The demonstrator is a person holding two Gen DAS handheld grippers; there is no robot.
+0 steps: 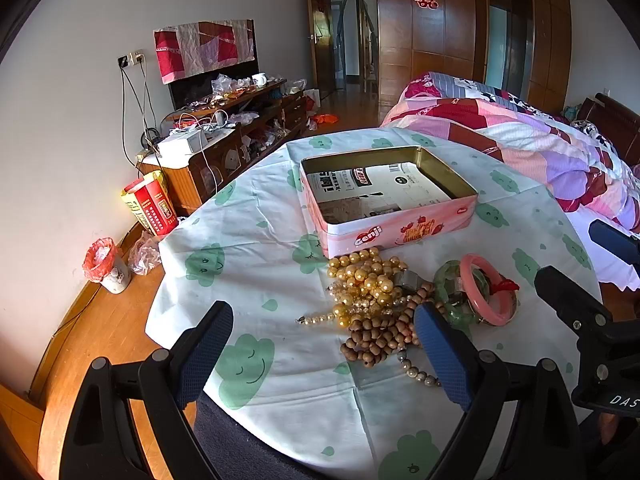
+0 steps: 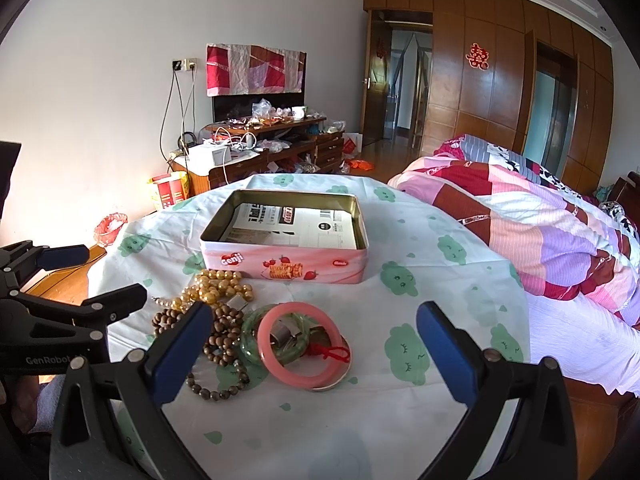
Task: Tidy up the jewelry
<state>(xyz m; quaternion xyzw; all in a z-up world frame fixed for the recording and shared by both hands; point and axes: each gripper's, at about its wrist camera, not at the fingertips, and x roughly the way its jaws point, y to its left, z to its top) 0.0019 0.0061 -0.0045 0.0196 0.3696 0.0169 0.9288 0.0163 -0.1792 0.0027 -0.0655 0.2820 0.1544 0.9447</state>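
An open pink biscuit tin (image 1: 400, 234) (image 2: 280, 267) with printed paper inside stands on the round table's cloud-print cloth (image 1: 260, 240) (image 2: 440, 280). In front of it lies a heap of jewelry: gold pearl beads (image 1: 364, 280) (image 2: 218, 288), brown wooden beads (image 1: 380, 332) (image 2: 220, 332), a green bangle (image 1: 444, 280) (image 2: 250, 328) and a pink bangle (image 1: 472, 280) (image 2: 296, 309) with a red knot. My left gripper (image 1: 322, 354) (image 2: 92, 278) is open, just short of the beads. My right gripper (image 2: 316, 352) (image 1: 592, 268) is open, near the bangles. Neither holds anything.
A bed with a patchwork quilt (image 1: 520, 140) (image 2: 540, 220) lies to the right of the table. A cluttered wooden cabinet (image 1: 224, 136) stands along the left wall. A red-lined bin (image 1: 104, 264) and a red and yellow bag (image 1: 150, 208) sit on the wooden floor.
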